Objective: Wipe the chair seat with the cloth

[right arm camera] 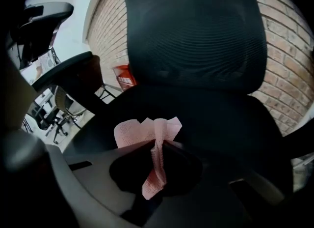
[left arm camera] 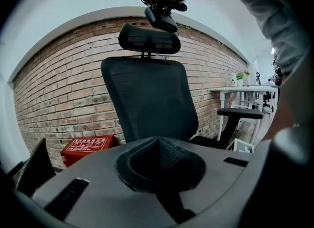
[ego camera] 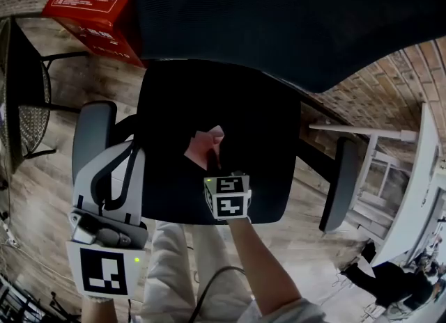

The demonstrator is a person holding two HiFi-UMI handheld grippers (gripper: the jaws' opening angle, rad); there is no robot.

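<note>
The black chair seat (ego camera: 244,127) fills the middle of the head view, under the mesh backrest (ego camera: 293,15). A pink cloth (ego camera: 204,145) lies bunched on the seat's front half. My right gripper (ego camera: 212,164) is shut on the cloth, its marker cube over the seat's front edge. In the right gripper view the pink cloth (right arm camera: 153,138) is pinched between the closed jaws and fans out above them onto the seat (right arm camera: 216,119). My left gripper (ego camera: 131,152) hangs beside the grey left armrest (ego camera: 92,132), shut and holding nothing. The left gripper view shows the left gripper (left arm camera: 158,142) facing the backrest (left arm camera: 149,99).
A red box (ego camera: 95,5) stands on the wood floor by the brick wall behind the chair. A black mesh chair (ego camera: 24,85) is at the left. The right armrest (ego camera: 341,179) and a white desk (ego camera: 418,175) lie to the right. My trousered legs (ego camera: 174,266) stand against the seat's front.
</note>
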